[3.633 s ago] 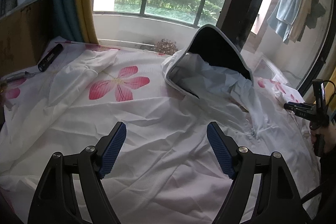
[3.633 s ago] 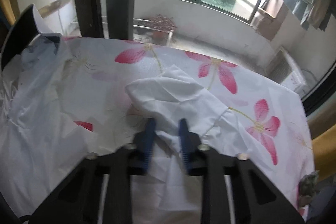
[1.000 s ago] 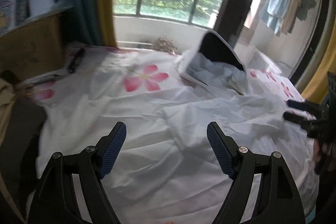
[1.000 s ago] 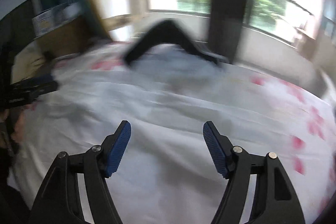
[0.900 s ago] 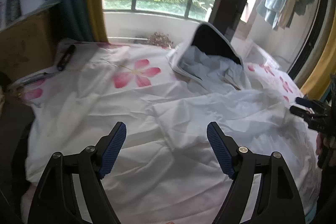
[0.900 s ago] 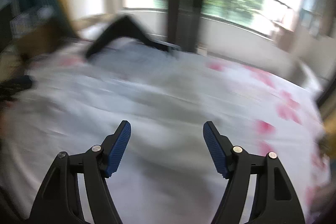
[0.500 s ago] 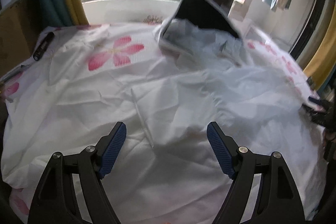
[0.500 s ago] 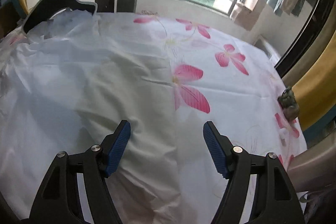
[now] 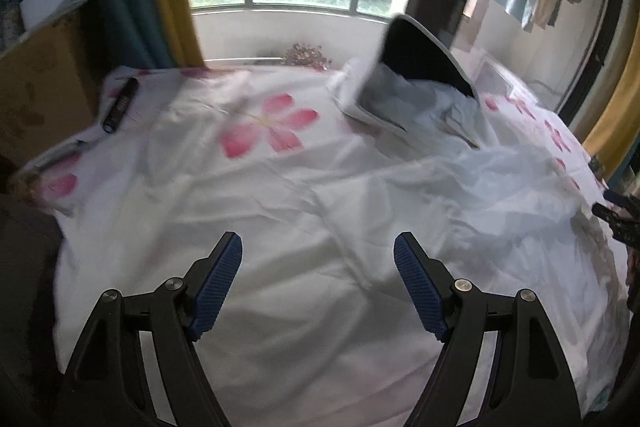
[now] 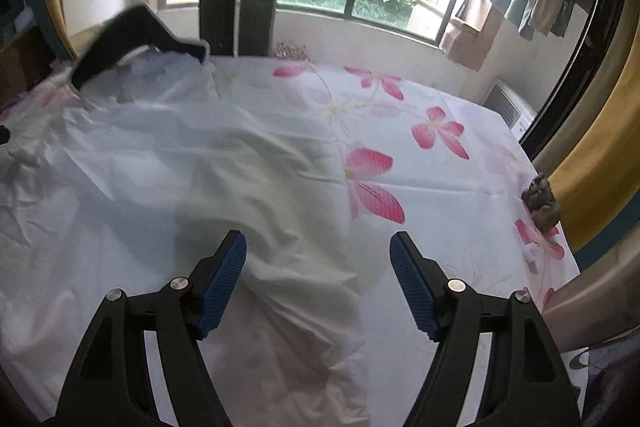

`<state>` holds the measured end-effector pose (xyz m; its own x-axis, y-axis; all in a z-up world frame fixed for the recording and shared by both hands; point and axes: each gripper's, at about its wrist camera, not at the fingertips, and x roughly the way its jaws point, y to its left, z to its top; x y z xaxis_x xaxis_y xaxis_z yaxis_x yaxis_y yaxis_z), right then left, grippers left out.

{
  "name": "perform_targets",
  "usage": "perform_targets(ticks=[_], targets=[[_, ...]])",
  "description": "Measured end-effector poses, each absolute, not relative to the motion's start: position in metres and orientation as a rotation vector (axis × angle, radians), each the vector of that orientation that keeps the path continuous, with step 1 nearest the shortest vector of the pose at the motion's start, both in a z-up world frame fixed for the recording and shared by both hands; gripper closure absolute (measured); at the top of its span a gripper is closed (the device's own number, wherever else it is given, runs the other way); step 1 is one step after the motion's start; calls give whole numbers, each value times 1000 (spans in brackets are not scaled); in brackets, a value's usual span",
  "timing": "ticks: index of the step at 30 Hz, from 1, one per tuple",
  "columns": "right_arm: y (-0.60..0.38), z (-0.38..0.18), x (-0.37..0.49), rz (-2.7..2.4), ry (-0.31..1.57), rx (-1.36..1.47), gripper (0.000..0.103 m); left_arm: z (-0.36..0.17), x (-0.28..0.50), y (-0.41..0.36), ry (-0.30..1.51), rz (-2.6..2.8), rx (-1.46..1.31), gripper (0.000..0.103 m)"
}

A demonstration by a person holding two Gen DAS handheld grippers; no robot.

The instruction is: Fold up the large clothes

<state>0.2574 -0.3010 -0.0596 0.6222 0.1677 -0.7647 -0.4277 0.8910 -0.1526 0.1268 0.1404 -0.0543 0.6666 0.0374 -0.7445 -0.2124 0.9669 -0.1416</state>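
Two tongs, left (image 9: 318, 279) & right (image 10: 318, 277), hang spread wide w/ nothing between them. White hooded garment (image 10: 192, 171) lies rumpled across bed (image 10: 452, 179), dark-lined hood (image 9: 420, 57) propped up near window-side edge.

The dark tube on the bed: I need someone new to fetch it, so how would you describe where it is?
Start at the bed's flowered sheet below the balcony window. Follow it to the far left corner beside the cardboard box. The dark tube lies there, the only slim black cylinder on the sheet, clear of the white garment.
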Motion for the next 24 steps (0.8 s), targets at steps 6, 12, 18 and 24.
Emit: perform_targets(ticks=[6,12,18,24], targets=[[-284,-48,251,400,803,-327,29,-43,137,193,827,229,-204,21],[-272,-51,254,413,806,-346,29,-43,160,230,814,237,-247,21],[-274,-54,266,380,827,-328,29,-65,186,256,856,229,-293,42],[-271,-65,273,357,866,-327,29,-82,193,256,874,238,-245,74]])
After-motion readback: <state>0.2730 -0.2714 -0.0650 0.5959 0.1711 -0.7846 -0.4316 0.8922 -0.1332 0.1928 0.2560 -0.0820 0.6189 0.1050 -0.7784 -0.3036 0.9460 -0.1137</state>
